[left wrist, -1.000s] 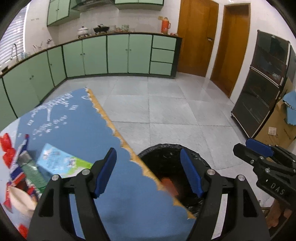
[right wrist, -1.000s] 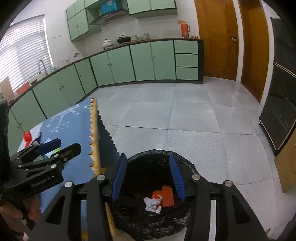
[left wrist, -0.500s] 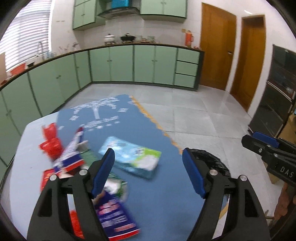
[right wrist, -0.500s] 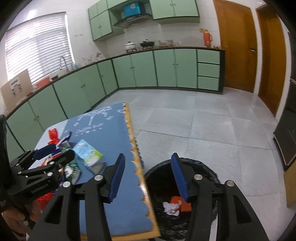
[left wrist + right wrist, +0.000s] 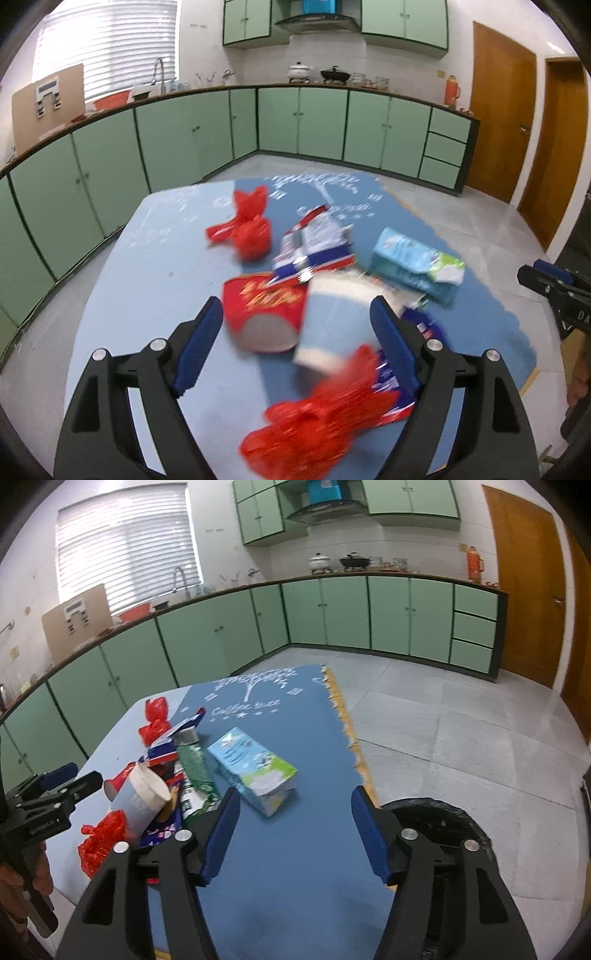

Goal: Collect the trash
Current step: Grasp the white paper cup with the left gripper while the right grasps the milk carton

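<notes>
Trash lies heaped on the left half of the counter [image 5: 303, 867]: a pale-blue paper cup [image 5: 334, 319] on its side, a red paper cup [image 5: 264, 314] beside it, crumpled red plastic wrappers [image 5: 317, 417], a tied red plastic bag [image 5: 247, 229], a blue-and-red snack packet [image 5: 314, 247] and a light-blue milk carton [image 5: 255, 768] lying flat, nearer the scalloped cloth edge. The left tongs [image 5: 297, 334] hang wide open and empty over the two cups; the right tongs [image 5: 295, 830] are equally wide and empty just short of the carton. All of it looks light. The cups should crush easily, so a gentle pinch across the rim or wall suits them; the wrappers are soft and slippery and want a bunched grab; the carton is stiffer, best taken across its narrow sides. The black-lined bin [image 5: 439, 823] stands on the floor just past the counter's right edge, with open blue cloth between it and the heap.
</notes>
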A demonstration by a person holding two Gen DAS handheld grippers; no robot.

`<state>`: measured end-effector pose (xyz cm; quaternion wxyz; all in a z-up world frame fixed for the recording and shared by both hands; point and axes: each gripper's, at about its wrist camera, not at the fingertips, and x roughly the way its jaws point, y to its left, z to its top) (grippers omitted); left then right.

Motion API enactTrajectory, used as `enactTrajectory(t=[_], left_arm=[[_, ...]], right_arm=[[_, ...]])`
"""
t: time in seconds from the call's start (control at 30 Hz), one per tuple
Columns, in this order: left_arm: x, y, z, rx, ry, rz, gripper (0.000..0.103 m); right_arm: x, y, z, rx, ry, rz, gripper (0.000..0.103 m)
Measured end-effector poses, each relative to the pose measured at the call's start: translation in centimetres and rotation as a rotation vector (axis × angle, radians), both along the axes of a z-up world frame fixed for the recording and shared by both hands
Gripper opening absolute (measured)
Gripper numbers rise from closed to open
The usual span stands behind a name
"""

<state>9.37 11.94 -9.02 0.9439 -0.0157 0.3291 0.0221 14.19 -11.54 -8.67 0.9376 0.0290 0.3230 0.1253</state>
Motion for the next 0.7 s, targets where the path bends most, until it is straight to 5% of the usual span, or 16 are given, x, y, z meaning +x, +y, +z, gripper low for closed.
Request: enactTrajectory(t=[0.43,0.7], left_arm=[[1.1,-0.6,-3.0,-0.061,0.061,-0.088,0.083],[3.7,-3.3,-4.4,-0.015,0.126,-0.124,0.087]], right_arm=[[0.6,2.0,-1.2,-0.046,0.021,0.025,0.068],[0.9,1.5,-1.4,-0.055,0.031,0.014,0.069]])
